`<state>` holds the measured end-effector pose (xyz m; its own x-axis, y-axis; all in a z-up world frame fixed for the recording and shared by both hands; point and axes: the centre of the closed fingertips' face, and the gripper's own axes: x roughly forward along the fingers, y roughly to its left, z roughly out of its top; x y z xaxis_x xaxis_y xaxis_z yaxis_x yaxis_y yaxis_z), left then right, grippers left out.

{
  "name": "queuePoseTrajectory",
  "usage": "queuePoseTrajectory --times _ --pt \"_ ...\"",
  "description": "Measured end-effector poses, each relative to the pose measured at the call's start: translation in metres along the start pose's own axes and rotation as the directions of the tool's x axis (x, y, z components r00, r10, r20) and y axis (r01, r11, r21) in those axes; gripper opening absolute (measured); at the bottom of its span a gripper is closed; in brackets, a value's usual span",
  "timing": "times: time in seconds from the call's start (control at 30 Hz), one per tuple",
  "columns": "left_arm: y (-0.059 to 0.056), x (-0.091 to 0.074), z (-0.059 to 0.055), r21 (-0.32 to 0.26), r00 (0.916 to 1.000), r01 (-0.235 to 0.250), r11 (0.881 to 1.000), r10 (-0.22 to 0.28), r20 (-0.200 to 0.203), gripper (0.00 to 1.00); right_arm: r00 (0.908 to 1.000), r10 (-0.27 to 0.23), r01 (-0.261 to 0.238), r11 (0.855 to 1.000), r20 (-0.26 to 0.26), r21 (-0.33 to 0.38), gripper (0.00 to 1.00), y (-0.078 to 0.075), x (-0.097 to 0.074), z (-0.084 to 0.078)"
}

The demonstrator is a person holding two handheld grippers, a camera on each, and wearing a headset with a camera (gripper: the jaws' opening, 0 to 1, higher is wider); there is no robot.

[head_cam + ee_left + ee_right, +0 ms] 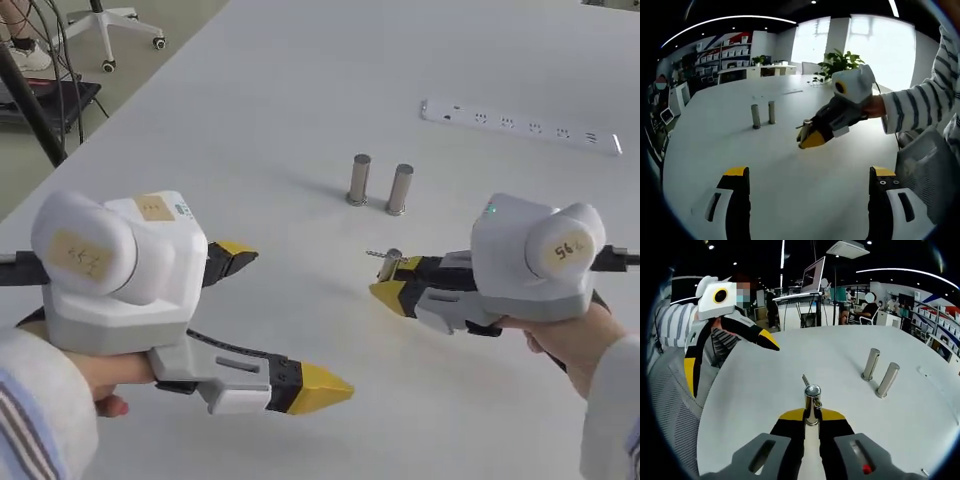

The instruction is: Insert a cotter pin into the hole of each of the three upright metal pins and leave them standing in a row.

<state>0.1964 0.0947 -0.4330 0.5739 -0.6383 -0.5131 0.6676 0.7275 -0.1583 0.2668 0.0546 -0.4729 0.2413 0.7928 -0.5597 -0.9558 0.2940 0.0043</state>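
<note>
White table (300,120): short silver metal pin (812,399) upright, long axis vertical, lower part pinched between jaws of yellow-tipped right gripper (812,416); thin cotter pin (804,379) crosses its top. Jaws of left gripper (808,172) spread apart.

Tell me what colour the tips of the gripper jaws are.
Yellow, on black jaws. The head view shows it best, on the wide-open white left gripper.

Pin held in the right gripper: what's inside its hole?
A thin cotter pin runs through the pin near its top and pokes out one side. The right gripper is clamped around the pin's lower part, so its base is hidden.
</note>
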Motion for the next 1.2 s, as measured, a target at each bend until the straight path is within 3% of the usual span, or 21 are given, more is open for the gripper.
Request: queuePoseTrajectory --times 0.3,0.6,1.2 --pt "-0.004 0.002 -0.005 -0.019 1.0 -0.001 1.0 0.001 0.0 0.99 1.0 0.004 -0.004 1.0 -0.002 -0.015 0.04 -0.001 0.018 0.005" --pt "-0.004 0.005 -0.002 -0.022 1.0 0.001 1.0 -0.001 0.006 0.99 0.9996 0.023 -0.023 0.999 -0.014 -0.026 0.04 0.004 0.037 0.005" --pt "0.008 0.001 -0.011 -0.069 0.9992 -0.041 0.997 0.041 0.002 0.99 0.9994 0.035 -0.035 0.999 0.002 -0.017 0.04 0.007 0.045 0.009"
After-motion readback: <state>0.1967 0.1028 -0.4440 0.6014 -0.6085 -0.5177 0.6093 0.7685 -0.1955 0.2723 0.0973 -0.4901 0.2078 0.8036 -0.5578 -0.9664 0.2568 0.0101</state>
